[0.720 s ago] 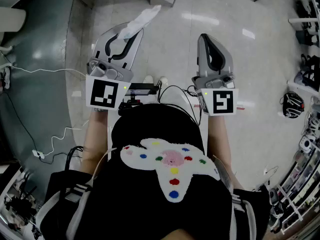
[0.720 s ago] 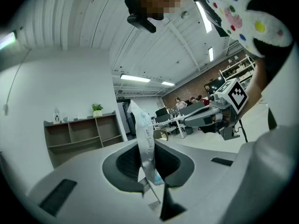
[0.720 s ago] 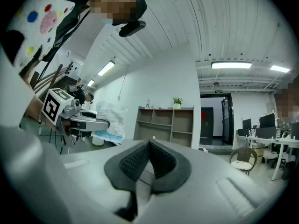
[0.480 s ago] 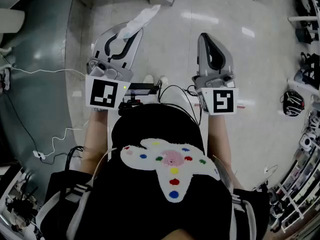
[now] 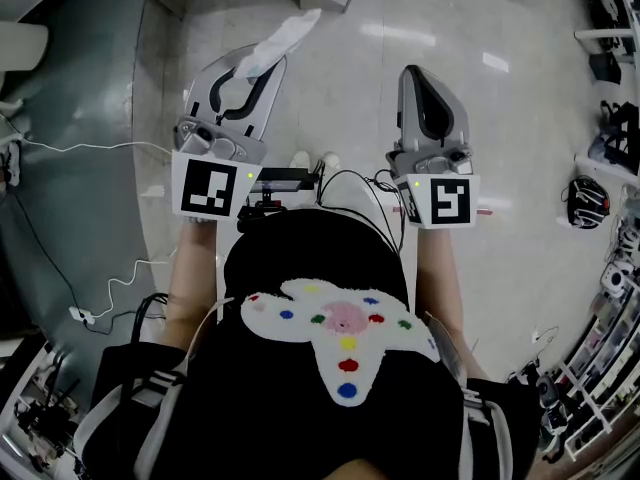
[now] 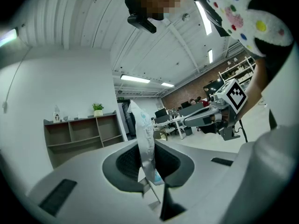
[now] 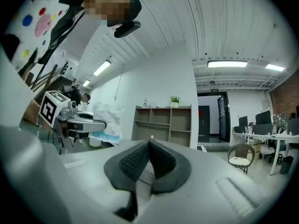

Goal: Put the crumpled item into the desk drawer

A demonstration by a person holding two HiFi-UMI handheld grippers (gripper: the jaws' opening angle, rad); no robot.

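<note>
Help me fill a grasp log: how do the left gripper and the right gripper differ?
The left gripper clamps a crumpled white plastic packet with blue print in its jaws; the right gripper has nothing in its jaws. The left gripper's jaws are parted by the packet; the right gripper's jaws meet pad to pad. Both are grey and held out forward, side by side.
</note>
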